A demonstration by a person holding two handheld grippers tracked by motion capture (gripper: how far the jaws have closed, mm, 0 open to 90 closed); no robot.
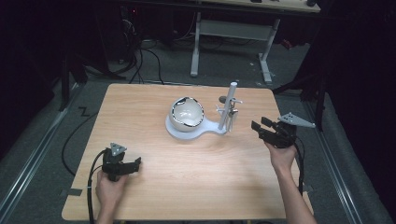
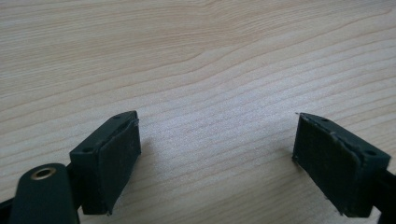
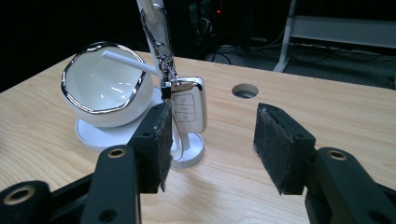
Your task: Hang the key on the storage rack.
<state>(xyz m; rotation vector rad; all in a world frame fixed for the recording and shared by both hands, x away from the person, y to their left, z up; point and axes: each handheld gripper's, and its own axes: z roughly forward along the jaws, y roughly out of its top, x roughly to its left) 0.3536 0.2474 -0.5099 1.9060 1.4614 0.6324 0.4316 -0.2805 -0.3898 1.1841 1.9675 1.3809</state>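
Both claws are standing released: left gripper (image 1: 137, 162) is hovering near-left, right gripper (image 3: 210, 140) is facing the key (image 3: 188, 106) hanging on the stand (image 1: 227, 112).

Black left gripper (image 1: 136, 163) and right gripper (image 1: 258, 125), grey three-cornered plates, black cables, felt-lined pads (image 3: 276, 148), bare forearms.

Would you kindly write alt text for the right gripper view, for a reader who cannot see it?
A white car key fob hangs by a metal clasp from a white stand, just beyond the open right gripper, whose two black jaws frame it. Beside the stand, a glossy white bowl with a silver rim tilts on the wooden table.
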